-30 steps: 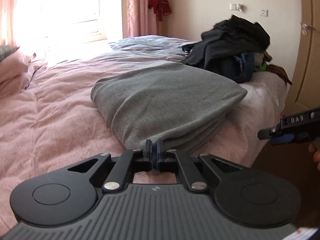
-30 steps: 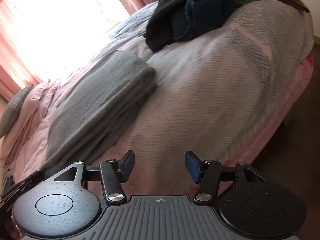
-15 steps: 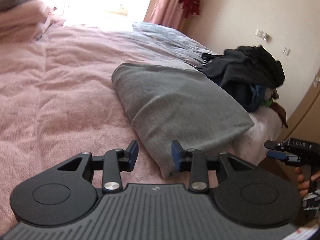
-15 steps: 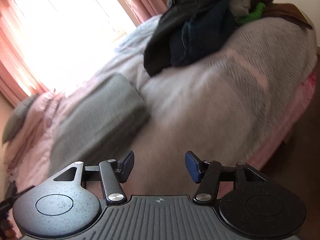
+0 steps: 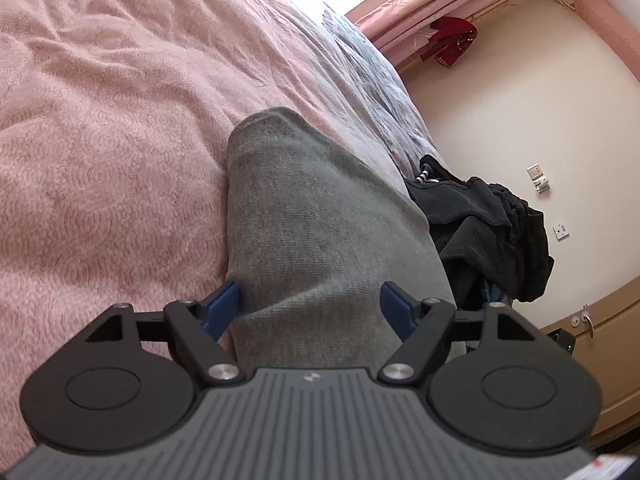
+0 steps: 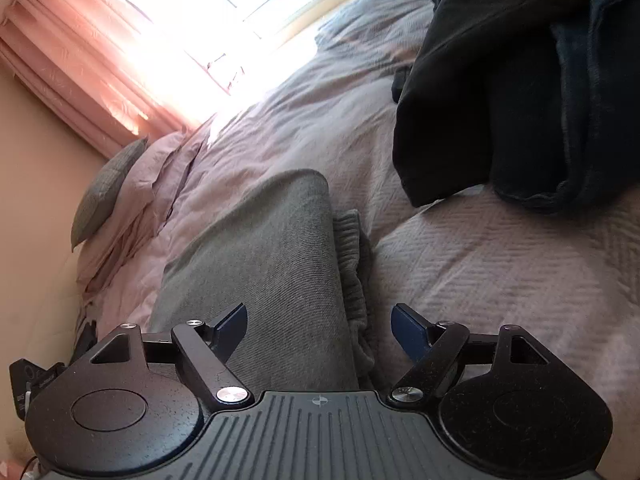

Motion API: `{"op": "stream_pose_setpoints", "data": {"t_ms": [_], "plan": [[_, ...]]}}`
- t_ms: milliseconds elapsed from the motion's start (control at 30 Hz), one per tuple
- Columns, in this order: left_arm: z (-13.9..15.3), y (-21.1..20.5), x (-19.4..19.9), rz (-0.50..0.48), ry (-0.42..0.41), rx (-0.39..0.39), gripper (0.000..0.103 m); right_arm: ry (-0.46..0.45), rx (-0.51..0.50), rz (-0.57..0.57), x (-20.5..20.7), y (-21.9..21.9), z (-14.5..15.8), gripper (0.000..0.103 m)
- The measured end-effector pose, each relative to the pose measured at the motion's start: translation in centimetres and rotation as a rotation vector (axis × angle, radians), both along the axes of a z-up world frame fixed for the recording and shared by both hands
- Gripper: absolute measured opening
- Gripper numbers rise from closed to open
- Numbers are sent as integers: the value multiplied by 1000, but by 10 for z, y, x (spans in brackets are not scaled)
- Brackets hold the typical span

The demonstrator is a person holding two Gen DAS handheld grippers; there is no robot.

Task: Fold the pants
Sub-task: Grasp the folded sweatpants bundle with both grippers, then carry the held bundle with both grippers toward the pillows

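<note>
The folded grey pants (image 5: 320, 232) lie on the pink bedspread (image 5: 100, 140). My left gripper (image 5: 310, 304) hovers open over their near end, its blue fingertips (image 5: 224, 300) straddling the cloth's width without pinching it. In the right wrist view the same grey pants (image 6: 272, 264) run away from me, with a ribbed cuff (image 6: 352, 256) showing along their right edge. My right gripper (image 6: 320, 326) is open too, spread over the pants' near right edge and the cuff.
A heap of dark clothes (image 5: 488, 232) sits on the bed beyond the pants; it is also close on the upper right (image 6: 520, 80). Pillows (image 6: 112, 188) lie by the window. A wall and wooden door (image 5: 600, 340) stand on the right.
The left gripper was shut at the pants' edge one second ago; it has opened wide and swung above them. The right gripper, open throughout, has moved in over the pants' near edge.
</note>
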State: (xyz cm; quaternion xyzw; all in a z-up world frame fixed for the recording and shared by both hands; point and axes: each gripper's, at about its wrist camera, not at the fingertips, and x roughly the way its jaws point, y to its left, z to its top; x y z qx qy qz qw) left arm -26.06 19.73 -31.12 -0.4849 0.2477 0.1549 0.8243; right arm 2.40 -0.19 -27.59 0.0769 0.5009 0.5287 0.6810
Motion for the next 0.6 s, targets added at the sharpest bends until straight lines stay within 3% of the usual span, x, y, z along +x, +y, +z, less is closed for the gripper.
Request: {"op": "stream_pose_setpoints", "data": {"t_ms": [200,333,600], "plan": [[-22,16,12,-4,-6,-90,73,166,27,59,36,24,-33,76],[-32,22,24,-17,-8,-110,73,217,52,95,44,35,-42,76],[-27,14,35,-45,25,-19,68,209,50,190,47,42,-46,74]]}}
